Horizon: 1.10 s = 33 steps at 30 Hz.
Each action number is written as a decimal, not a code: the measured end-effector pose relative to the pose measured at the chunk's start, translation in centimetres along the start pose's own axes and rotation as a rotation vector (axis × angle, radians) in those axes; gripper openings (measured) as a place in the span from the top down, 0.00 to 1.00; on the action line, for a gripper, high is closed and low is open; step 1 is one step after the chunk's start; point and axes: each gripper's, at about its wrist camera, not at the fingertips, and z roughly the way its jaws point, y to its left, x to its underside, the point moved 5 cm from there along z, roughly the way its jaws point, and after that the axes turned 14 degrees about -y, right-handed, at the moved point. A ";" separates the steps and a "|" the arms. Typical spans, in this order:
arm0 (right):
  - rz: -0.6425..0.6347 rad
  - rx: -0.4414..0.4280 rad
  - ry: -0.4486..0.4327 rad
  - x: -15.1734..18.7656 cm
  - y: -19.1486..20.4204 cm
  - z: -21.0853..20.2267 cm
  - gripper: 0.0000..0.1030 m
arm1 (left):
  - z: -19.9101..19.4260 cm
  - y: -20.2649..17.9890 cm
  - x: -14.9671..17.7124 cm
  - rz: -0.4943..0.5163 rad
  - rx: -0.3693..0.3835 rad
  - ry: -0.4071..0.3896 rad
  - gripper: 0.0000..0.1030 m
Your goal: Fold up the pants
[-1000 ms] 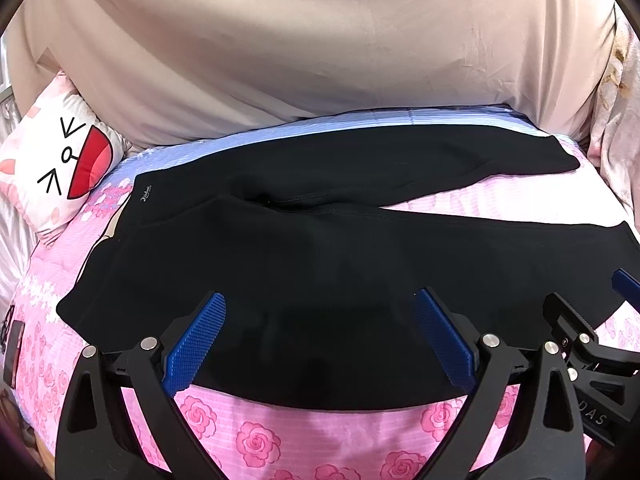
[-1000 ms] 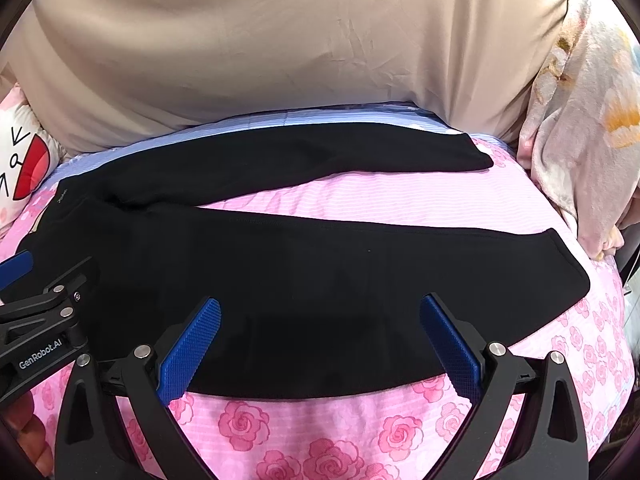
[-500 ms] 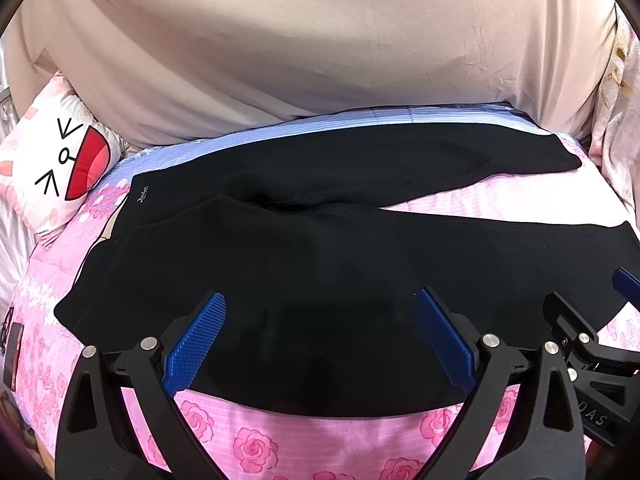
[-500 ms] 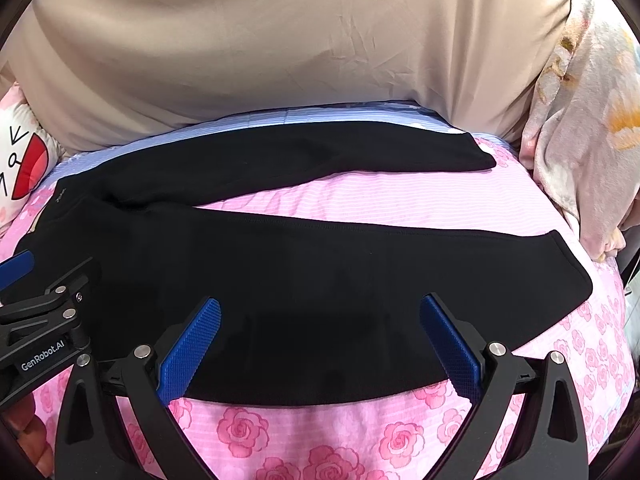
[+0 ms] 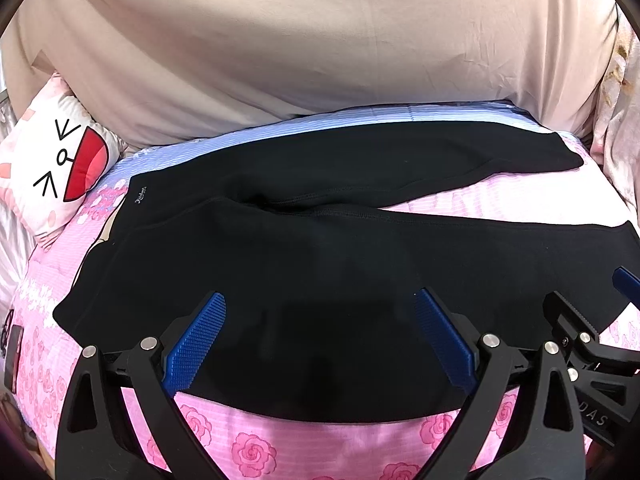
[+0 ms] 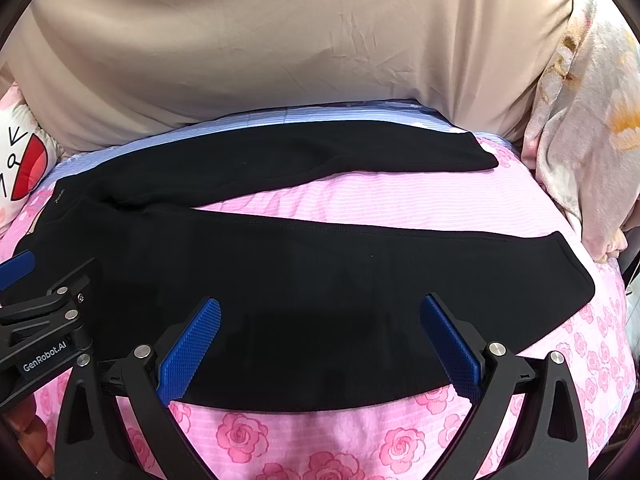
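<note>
Change since 1 s back: almost none; both views creep slightly forward, pants unmoved.
Pants (image 5: 320, 264): black, spread flat on the bed, waistband to the left near the small logo tag (image 5: 139, 195), both legs running right.
Legs: splayed in a V, far leg (image 6: 280, 160) by the blue stripe of the sheet, near leg (image 6: 360, 280) along the front edge, pink sheet showing between them.
Progress: no fold made; looks like the very start. Left to do, by my read: lay one leg over the other, then fold lengthwise.
Left gripper (image 5: 320, 340): jaws wide apart, holding nothing, hovering over the near hip edge.
Right gripper (image 6: 320, 340): jaws wide apart, empty, over the near leg's front hem edge.
Bed sheet (image 6: 400, 200): pink rose print.
Surroundings: cartoon pillow (image 5: 52, 168) at left, beige cloth (image 5: 320, 60) behind, floral quilt (image 6: 580, 140) at right.
</note>
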 end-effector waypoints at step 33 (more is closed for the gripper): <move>0.004 -0.007 0.022 -0.3 0.0 1.9 0.05 | 1.8 -0.4 -0.4 0.014 -0.007 0.024 0.09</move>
